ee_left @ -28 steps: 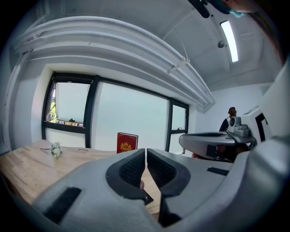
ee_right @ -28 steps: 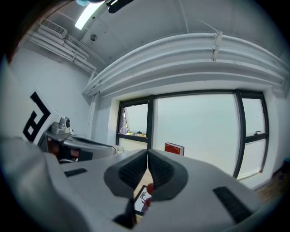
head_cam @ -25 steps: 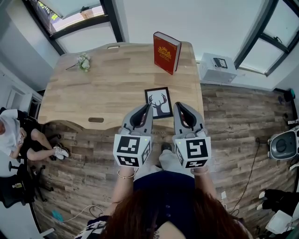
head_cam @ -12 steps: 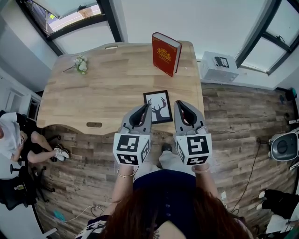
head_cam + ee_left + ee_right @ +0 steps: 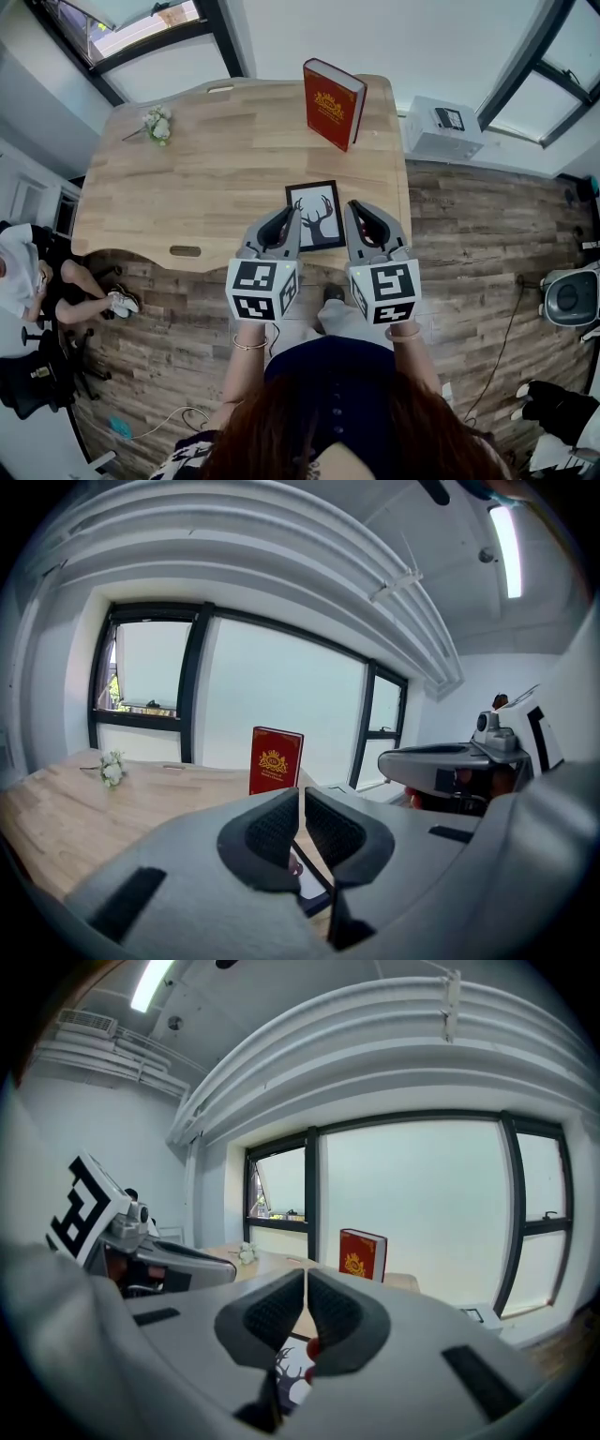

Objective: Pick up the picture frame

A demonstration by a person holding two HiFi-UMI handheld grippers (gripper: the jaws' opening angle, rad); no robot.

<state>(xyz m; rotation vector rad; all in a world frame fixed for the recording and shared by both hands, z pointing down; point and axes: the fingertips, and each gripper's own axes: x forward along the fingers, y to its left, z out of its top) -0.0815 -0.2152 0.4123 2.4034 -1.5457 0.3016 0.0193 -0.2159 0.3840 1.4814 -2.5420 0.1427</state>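
Two hand-held grippers, left [image 5: 292, 216] and right [image 5: 353, 209], both clenched with nothing between their jaws, flank the picture frame [image 5: 317, 214], which lies flat near the front edge of the worktop [image 5: 206, 178]. Compared with one second earlier, both reach further along the frame's sides. A red book [image 5: 332, 103] stands beyond.

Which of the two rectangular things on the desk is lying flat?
The black picture frame with the antlered deer, lying flat at the near edge. The red book stands upright at the far edge.
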